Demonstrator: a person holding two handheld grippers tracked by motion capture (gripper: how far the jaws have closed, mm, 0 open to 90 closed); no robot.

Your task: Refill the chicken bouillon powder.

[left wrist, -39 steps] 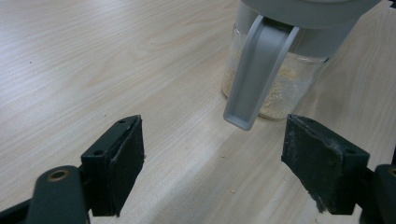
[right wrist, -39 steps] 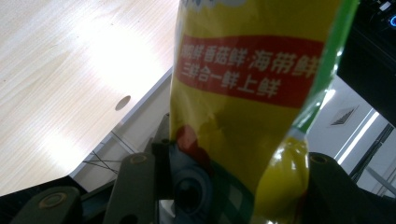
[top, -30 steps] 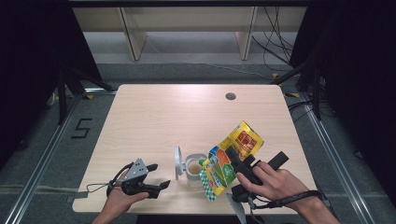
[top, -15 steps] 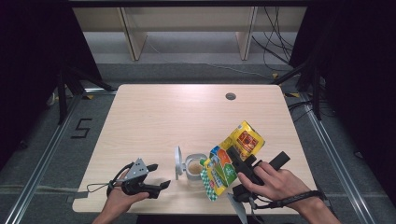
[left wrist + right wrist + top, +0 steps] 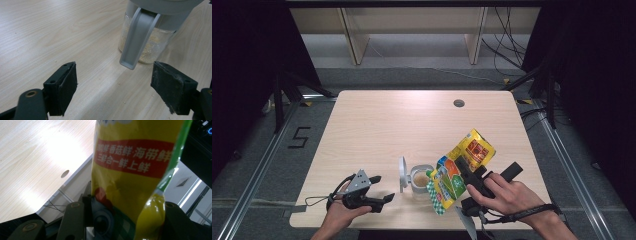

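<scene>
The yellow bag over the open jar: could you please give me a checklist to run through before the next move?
1. Right gripper clamps the yellow bag: ok.
2. Jar upright on the table: ok.
3. Jar lid flipped open, mouth uncovered: ok.
4. Bag's lower end meets the jar mouth: cannot tell, it seems beside the rim.
5. Left gripper steadies the jar: not ok, jaws open and short of it.
6. Table dry of spills: not ok, a few crumbs lie near the jar.
</scene>
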